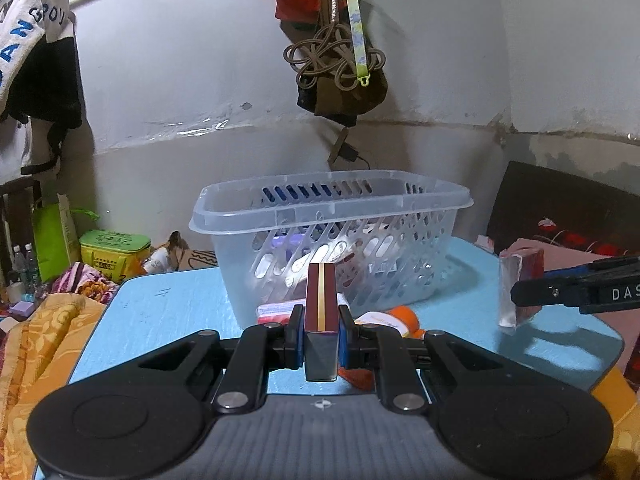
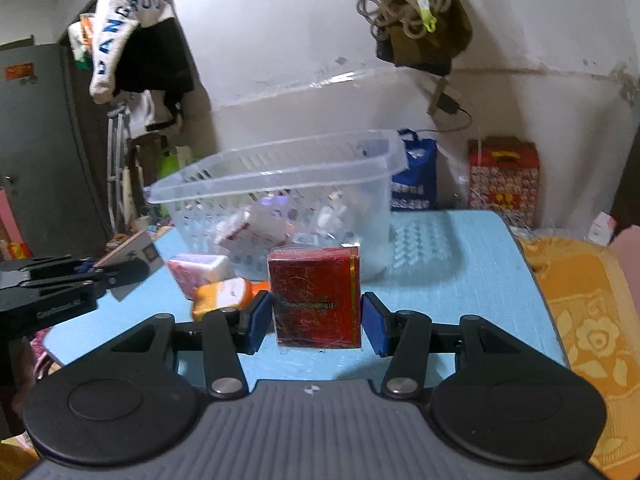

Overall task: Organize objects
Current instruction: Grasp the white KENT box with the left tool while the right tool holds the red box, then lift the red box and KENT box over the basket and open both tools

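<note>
the left gripper (image 1: 322,326) has its blue-padded fingers (image 1: 295,334) pressed against both narrow sides of a dark red box with a gold stripe (image 1: 320,300), so the fingers are closed on it and hold it edge-on, upright, just in front of the clear slotted basket (image 1: 332,216). below and beside the fingers lie a pink packet (image 1: 276,312) and an orange tube (image 1: 400,320) on the blue surface (image 1: 168,312), both close to the basket's near wall.

the right gripper (image 2: 318,316) stands with its fingers (image 2: 258,316) spread wide, a red patterned box (image 2: 316,296) wrapped in clear film between them. there is a small gap between the box and the pad on each side, so the fingers are open and do not clamp it; the box stands upright on the blue surface (image 2: 460,280), in front of the clear slotted basket (image 2: 280,184). in the left wrist view this same red patterned box (image 1: 520,284) stands at the right part of the surface, with the right gripper (image 1: 576,292) reaching in beside it.

left of the red box, in the right wrist view, the orange tube (image 2: 224,296) and pink packet (image 2: 200,270) lie together by the basket, and the left gripper (image 2: 72,280) comes in from the left edge with its box. the basket holds several small packs, not clear enough to name. a yellow floral cloth (image 2: 592,320) lies to the right of the surface.
</note>
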Motion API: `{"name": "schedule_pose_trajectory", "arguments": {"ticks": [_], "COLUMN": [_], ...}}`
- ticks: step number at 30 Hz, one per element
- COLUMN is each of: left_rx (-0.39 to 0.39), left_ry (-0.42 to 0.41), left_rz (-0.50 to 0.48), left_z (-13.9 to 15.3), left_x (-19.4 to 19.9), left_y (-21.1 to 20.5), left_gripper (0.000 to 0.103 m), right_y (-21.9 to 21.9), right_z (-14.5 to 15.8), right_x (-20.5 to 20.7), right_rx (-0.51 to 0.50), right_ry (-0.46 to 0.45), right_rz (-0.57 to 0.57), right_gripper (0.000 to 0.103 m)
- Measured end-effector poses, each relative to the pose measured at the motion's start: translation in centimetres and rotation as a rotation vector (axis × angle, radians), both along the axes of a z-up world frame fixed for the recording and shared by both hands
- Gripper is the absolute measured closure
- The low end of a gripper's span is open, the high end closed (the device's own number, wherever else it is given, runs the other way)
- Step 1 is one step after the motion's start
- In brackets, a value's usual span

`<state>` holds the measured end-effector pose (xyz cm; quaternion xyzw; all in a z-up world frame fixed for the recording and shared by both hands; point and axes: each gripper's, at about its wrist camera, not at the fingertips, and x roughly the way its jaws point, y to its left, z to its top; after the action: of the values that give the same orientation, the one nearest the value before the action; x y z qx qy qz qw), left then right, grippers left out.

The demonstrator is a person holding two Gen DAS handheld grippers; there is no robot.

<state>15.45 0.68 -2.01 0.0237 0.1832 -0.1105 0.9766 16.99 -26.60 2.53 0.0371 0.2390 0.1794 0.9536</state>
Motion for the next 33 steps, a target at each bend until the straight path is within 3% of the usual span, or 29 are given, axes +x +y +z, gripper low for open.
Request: {"name": "schedule_pose_trajectory", "arguments": {"ticks": [9, 16, 20, 25, 26, 27, 29, 30, 33], "left_rx": [-0.086, -0.216, -0.252, -0.307, -0.304, -0.3, -0.281, -0.273, -0.267], "left_ry": [-0.059, -0.119, -0.042, 0.058, 0.081, 0.1, 0.112, 0.099, 0.013], "left_rz": [-0.054, -0.064, -0.035, 0.023, 0.013, 0.003, 0.046, 0.074, 0.061], "left_z": [2.8, 7.9, 9.4, 7.3, 6.8, 6.4, 5.9, 5.9, 6.3], "left_x": [-0.7, 2.2, 9.1, 14.5, 15.2, 15.7, 15.7, 15.1, 12.0], "left_y": [1.4, 1.9, 1.4, 1.6, 1.5, 1.4, 1.3, 1.6, 3.1], "left_gripper": [0.084, 0.084, 0.084, 0.083, 0.082, 0.078, 0.045, 0.02, 0.015], "right_y": [-0.7, 2.2, 4.1, 4.3, 4.4, 4.3, 4.0, 3.4, 2.1], "right_z": [4.1, 7.7, 7.5, 6.5, 6.3, 6.2, 6.5, 6.8, 6.4], "right_x": [-0.1, 6.2, 12.4, 15.1, 15.3, 15.1, 13.9, 12.4, 7.6], "right_rx": [0.078, 0.027, -0.069, -0.07, -0.069, -0.065, -0.047, -0.015, 0.064], "right_ry": [-0.15, -0.232, -0.149, -0.133, -0.133, -0.131, -0.145, -0.183, -0.246], "right_rz": [0.042, 0.01, -0.02, 0.004, -0.001, -0.015, -0.06, -0.092, -0.1], "right_gripper": [0.05, 0.05, 0.05, 0.049, 0.043, 0.023, 0.0, 0.0, 0.0]}}
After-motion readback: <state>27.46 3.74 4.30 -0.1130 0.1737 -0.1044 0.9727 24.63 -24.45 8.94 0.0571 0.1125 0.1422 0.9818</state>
